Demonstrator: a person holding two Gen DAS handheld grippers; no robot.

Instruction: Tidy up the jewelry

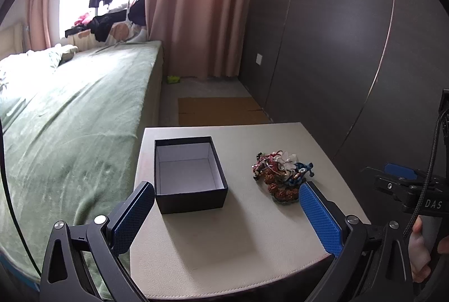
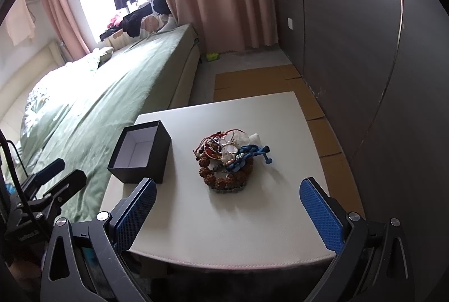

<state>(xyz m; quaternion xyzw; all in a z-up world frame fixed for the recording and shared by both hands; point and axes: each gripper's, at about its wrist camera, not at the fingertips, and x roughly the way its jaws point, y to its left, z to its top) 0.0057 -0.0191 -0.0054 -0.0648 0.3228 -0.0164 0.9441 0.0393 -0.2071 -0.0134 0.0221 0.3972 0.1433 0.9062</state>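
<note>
Blue-padded fingers (image 1: 134,215) fill the bottom of the left wrist view, at about 7 and 5 o'clock. They belong to the left gripper (image 1: 227,213), whose jaws stand wide apart with nothing between them. Beyond them lies a pale table (image 1: 252,245). On it, near 12 o'clock from the fingertips, sits a dark open box (image 1: 190,175) with a white lining, empty as far as can be seen. At about 2 o'clock from the gripper, well apart from the box, lies the jewelry pile (image 1: 283,175): brown beads, red cord, a blue braided piece and a pale flower shape, all tangled together. The right finger's tip overlaps the pile's edge in this view; whether it touches cannot be told. At 3 o'clock, off the table's edge, the right gripper (image 1: 393,178) shows side-on, too little of it to tell how its jaws stand. A green-covered bed (image 1: 70,119) runs along the 9 o'clock side, pink curtains (image 1: 196,7) at 12.

From the right wrist view, the right gripper (image 2: 228,210) also stands wide open and empty. The jewelry pile (image 2: 230,161) lies at 12 o'clock, between and beyond the fingers. The box (image 2: 140,153) stands at 10 o'clock near the table's (image 2: 224,231) left edge. The left gripper (image 2: 53,178) shows at 9 o'clock over the bed (image 2: 126,83).
</note>
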